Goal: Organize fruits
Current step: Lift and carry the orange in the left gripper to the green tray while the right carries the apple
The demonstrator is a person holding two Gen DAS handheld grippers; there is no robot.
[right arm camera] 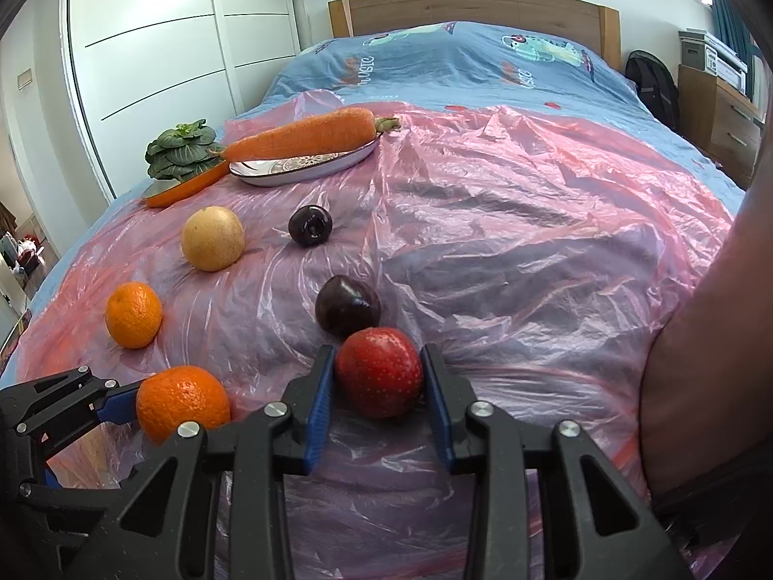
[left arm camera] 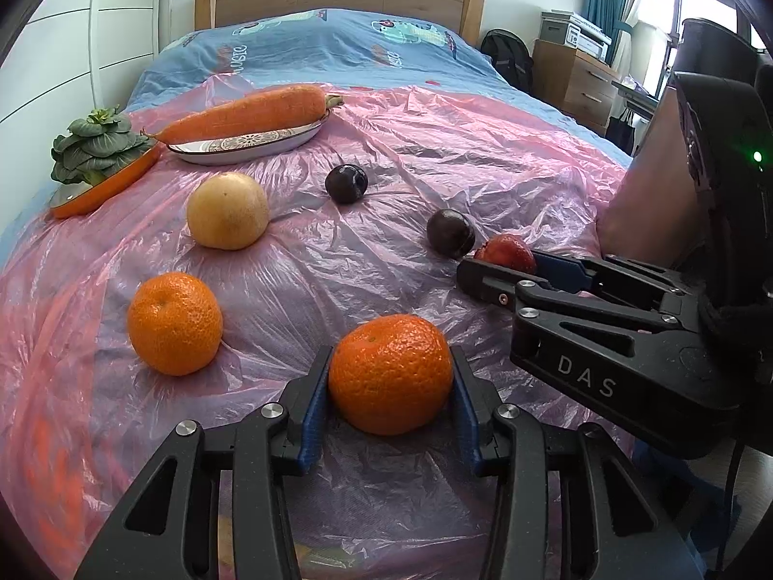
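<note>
A: quick fruit count anyone?
B: two oranges (left arm camera: pixel 390 373) (left arm camera: pixel 174 323), two dark plums (left arm camera: pixel 346 183) (left arm camera: pixel 450 233), one red fruit (right arm camera: pixel 378 371), one yellowish pear (left arm camera: pixel 227 210).
A: veg and dishes?
B: one carrot (left arm camera: pixel 251 113), one leafy green (left arm camera: pixel 96 142), two plates (left arm camera: pixel 251 141) (left arm camera: pixel 104 182).

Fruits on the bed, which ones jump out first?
Two black tongs each squeeze a fruit at the near edge of the pink plastic sheet: the left tongs hold an orange, the right tongs a red fruit. A big carrot lies across an oval plate farther back.
</note>
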